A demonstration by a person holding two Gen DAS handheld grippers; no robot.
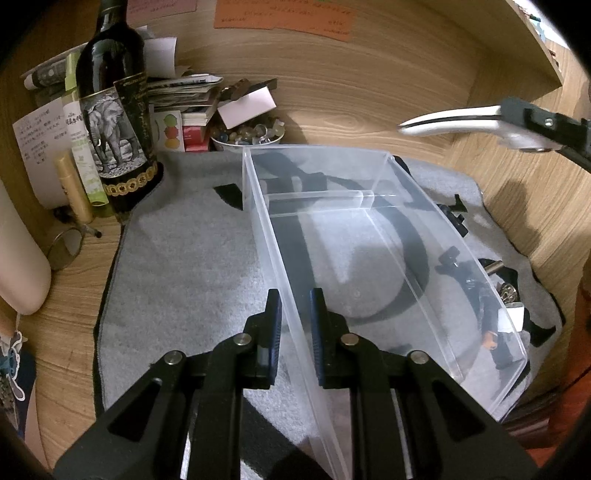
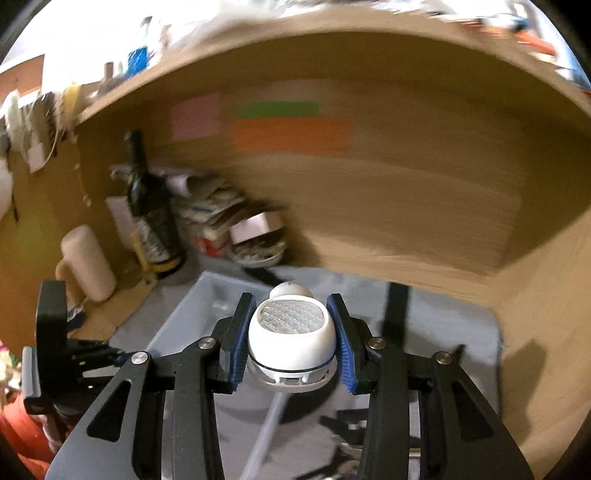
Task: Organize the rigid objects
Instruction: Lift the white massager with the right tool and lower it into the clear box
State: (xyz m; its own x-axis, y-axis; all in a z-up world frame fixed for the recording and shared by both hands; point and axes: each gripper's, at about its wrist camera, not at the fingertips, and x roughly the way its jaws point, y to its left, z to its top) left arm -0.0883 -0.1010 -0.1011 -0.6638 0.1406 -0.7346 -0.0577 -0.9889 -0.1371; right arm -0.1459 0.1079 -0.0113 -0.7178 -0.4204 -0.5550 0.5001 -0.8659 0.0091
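Wooden desk [image 1: 332, 99] — elephant-label bottle [image 1: 114, 110], writing unreadable

Ahead and left of the gripper, a dark wine bottle [image 1: 110, 110] stands beside stacked papers [image 1: 181, 92]; a bowl of stones [image 1: 247, 134] sits straight ahead, sticky notes [image 1: 284, 16] above.

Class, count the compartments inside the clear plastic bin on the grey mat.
2. The clear plastic bin has one divider: a small compartment at the far end, and a large compartment nearer the left tool, which grips its wall.
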